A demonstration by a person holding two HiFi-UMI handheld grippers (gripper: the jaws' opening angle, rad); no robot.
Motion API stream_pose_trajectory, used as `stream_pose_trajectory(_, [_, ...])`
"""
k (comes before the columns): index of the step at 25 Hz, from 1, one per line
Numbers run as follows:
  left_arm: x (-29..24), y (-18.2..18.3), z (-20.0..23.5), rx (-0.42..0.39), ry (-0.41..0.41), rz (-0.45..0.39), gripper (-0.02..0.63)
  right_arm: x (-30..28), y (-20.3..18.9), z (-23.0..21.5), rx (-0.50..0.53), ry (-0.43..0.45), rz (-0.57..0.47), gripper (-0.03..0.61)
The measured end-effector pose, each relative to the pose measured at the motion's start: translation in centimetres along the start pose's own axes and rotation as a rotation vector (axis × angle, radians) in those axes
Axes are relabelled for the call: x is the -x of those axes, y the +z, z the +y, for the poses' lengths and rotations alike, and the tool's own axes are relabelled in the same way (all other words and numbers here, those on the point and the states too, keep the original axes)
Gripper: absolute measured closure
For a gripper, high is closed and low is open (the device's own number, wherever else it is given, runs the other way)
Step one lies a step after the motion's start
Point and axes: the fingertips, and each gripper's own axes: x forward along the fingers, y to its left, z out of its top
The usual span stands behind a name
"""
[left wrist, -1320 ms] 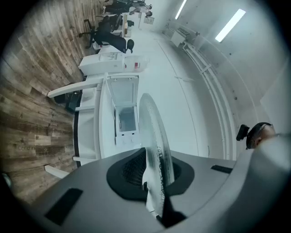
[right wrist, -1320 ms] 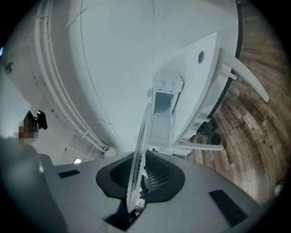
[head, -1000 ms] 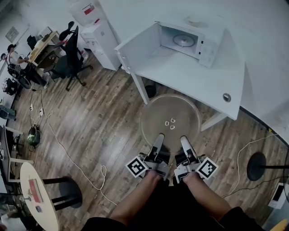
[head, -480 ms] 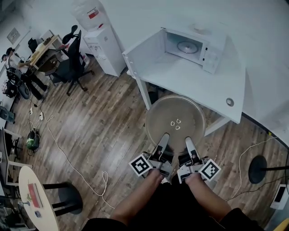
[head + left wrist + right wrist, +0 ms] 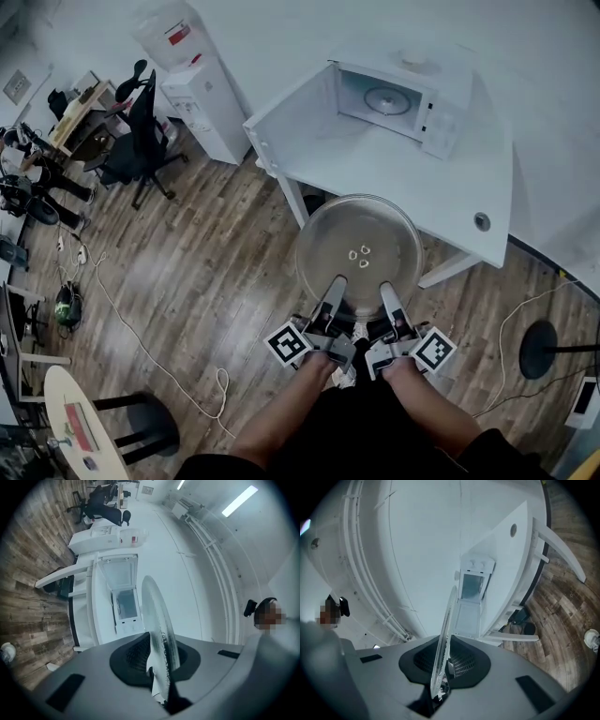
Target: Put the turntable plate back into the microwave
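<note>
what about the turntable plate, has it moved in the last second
Yes, slightly forward, toward the microwave: the far rim of the turntable plate now overlaps the front edge of the white table, where earlier it stopped just short.

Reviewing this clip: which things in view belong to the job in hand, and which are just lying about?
Job in hand:
glass turntable plate; left gripper and right gripper, both shut on its near rim; open microwave; white table under it.

Lying about:
water dispenser; office chair; round side table; floor cable.
</note>
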Motion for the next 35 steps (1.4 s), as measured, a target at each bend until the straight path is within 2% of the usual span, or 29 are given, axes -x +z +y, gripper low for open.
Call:
stream_pose_trajectory(6, [-4.9,2.5,2.2,0.035,-0.003,-0.012,0.561,-4.9,2.7,-1.7,0.022,-0.026,0.022,0.516])
stream_pose_trajectory(11, [-9.0,4.3,3.5,0.028,0.004,-0.006,0.56,-8.7,5.0,-2.8,0.035,-0.037,0.059,0.514])
stream_pose_trajectory(16, [-13.4,6.3,4.7,0.016,0.021,-0.005,0.561,-12.9,7.6,-4.2,-0.012,-0.035,0.06,0.517])
stream_pose_trajectory(28, [-19.6,8.3,6.8,0.014,0.036,-0.006,0.561,-18.1,11.5,-6.6,-0.054,-0.035,0.069,0.52])
stream_pose_trajectory(35, [-22.0,9.4,6.8,0.013,0.02,-0.012,0.56,-20.3,13.1,-6.5,-0.069,0.011,0.063,0.518])
